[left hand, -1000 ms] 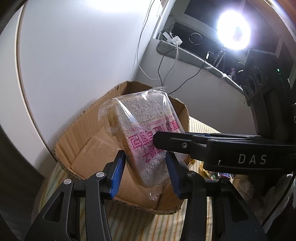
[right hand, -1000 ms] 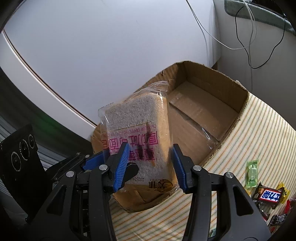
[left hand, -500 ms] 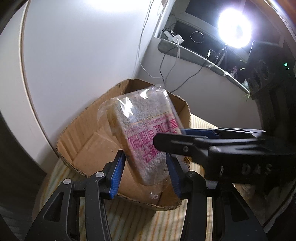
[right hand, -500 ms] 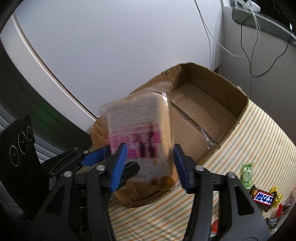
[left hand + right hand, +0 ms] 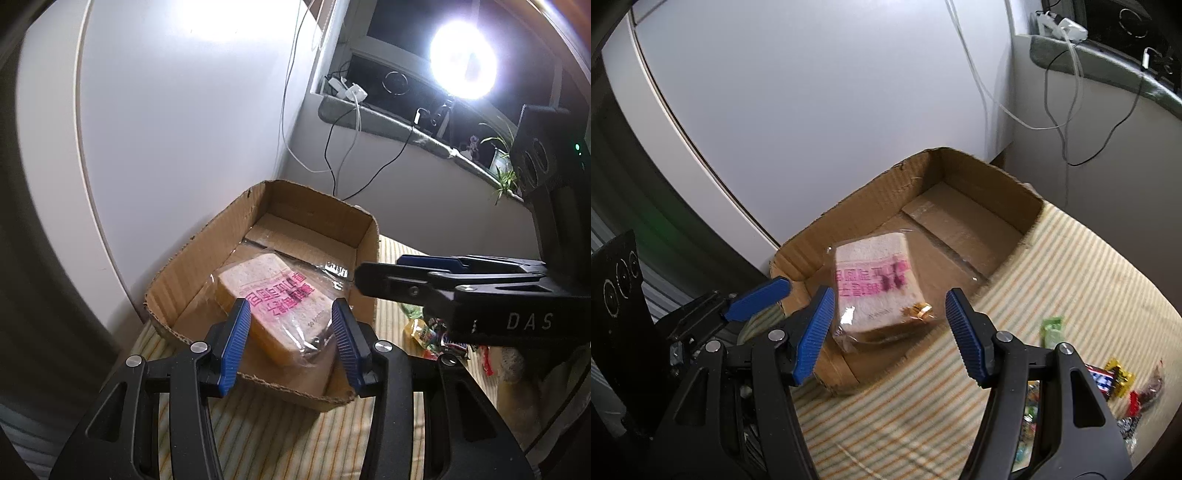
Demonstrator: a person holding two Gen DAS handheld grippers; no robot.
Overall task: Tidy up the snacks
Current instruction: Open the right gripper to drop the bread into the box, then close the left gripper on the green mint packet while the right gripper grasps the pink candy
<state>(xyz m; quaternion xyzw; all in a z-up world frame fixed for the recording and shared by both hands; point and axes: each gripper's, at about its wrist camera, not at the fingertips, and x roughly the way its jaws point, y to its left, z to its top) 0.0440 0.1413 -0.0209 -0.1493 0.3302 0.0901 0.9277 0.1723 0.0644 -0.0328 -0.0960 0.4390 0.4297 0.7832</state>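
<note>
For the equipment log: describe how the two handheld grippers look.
Both match: the left gripper and the right gripper have matte black plastic frames with triangular cut-outs, silver pivot screws, and jaws faced with ribbed blue pads. The right one's side reads "DAS" in pale letters, and its black camera housing shows a green light.

The cardboard box point(image 5: 993, 192) is bare beyond the bread pack point(image 5: 875, 286); its walls fence entry sideways.

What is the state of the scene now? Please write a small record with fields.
bread packet: lying inside the box, near end
box: open cardboard, on striped cloth
right gripper: jaws just opened, nothing between pads
left gripper: open, holds nothing
loose snacks: on the cloth beside the box, not yet sorted
</note>
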